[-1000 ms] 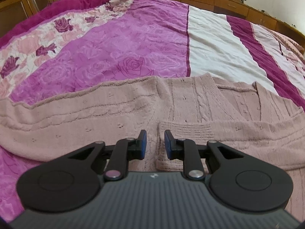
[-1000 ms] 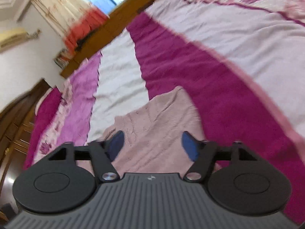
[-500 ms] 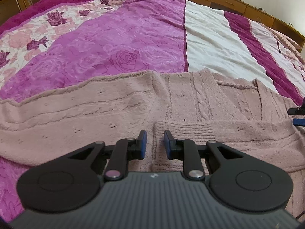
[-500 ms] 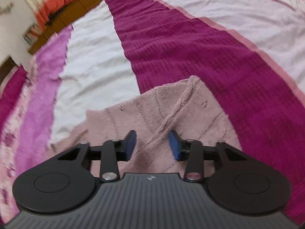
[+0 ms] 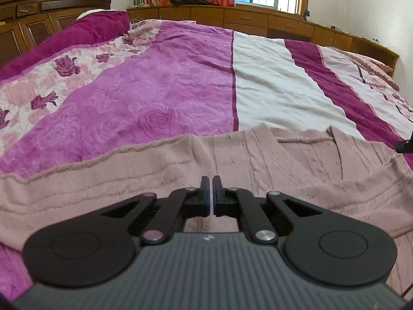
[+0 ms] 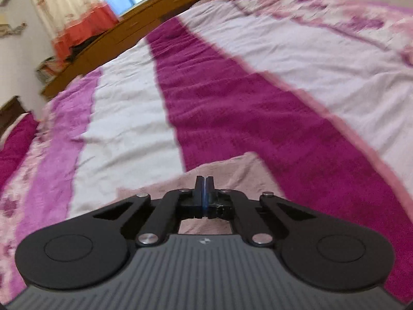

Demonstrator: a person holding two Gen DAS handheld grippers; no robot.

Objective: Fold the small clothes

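Pink knitted cardigan (image 5: 180,178) crosswise, collar rightward

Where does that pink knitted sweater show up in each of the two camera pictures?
Left wrist view: the pink sweater spreads across the lower middle, edge to edge, beyond the left gripper.
Right wrist view: only one corner shows, low centre, by the right gripper.
Shared landmark: the dark magenta stripe of the bedspread.
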